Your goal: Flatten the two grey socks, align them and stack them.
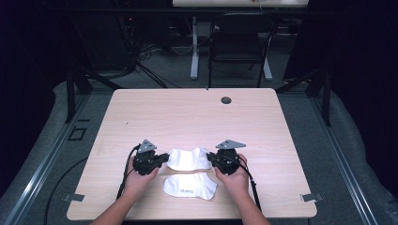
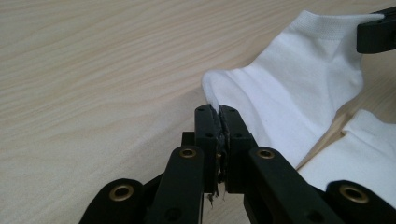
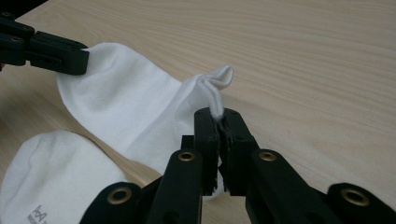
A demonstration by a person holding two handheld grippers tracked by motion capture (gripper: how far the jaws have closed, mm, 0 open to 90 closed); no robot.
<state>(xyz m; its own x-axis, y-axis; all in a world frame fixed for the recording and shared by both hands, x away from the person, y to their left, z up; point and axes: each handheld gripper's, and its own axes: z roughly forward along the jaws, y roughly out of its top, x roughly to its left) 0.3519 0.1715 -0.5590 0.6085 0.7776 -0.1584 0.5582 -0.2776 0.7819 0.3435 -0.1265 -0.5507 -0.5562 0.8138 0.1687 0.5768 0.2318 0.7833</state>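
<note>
Pinching the farther white sock (image 1: 188,158) at both ends, left gripper (image 2: 218,111) and right gripper (image 3: 219,114) jaws pressed on cloth; keeping lift even, clearing the nearer sock (image 1: 190,185) on the worktop (image 1: 187,117).

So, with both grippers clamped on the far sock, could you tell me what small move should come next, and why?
Probably lift it: the left gripper and right gripper each pinch an end of the far sock, which lies beside the near sock.
</note>
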